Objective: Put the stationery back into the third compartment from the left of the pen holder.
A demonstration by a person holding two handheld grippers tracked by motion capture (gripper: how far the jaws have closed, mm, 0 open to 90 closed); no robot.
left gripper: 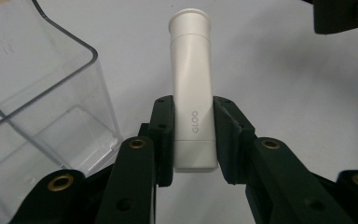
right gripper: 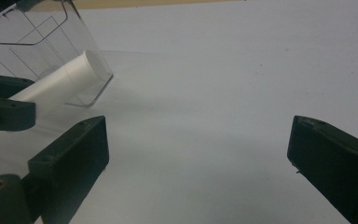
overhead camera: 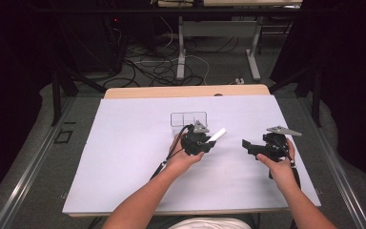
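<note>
Your left gripper [overhead camera: 208, 143] is clamped on a white glue stick [left gripper: 193, 88], its two black pads pressing the tube's lower half from either side just above the end cap, with the word GLOO printed between them. In the left gripper view the stick runs straight out from the jaws, its flared far end free in the air over the white table cover [overhead camera: 124, 157]. From the high view the stick [overhead camera: 218, 135] juts out to the right of your left hand [overhead camera: 183, 157], tilted upward, and sits just in front of the clear plastic container [overhead camera: 188, 119], which stands near the middle of the table towards the far edge. The left gripper view shows that container [left gripper: 42, 116] close beside the jaws on the left, its walls transparent and its inside bare as far as you can see. Your right gripper [overhead camera: 249, 145] rests well apart on the right side of the table, held in your right hand [overhead camera: 279, 164], with its jaws spread wide and nothing between them; its own view looks across bare white cover, with the container [right gripper: 51, 42] and the stick's end [right gripper: 70, 77] off to the upper left.
</note>
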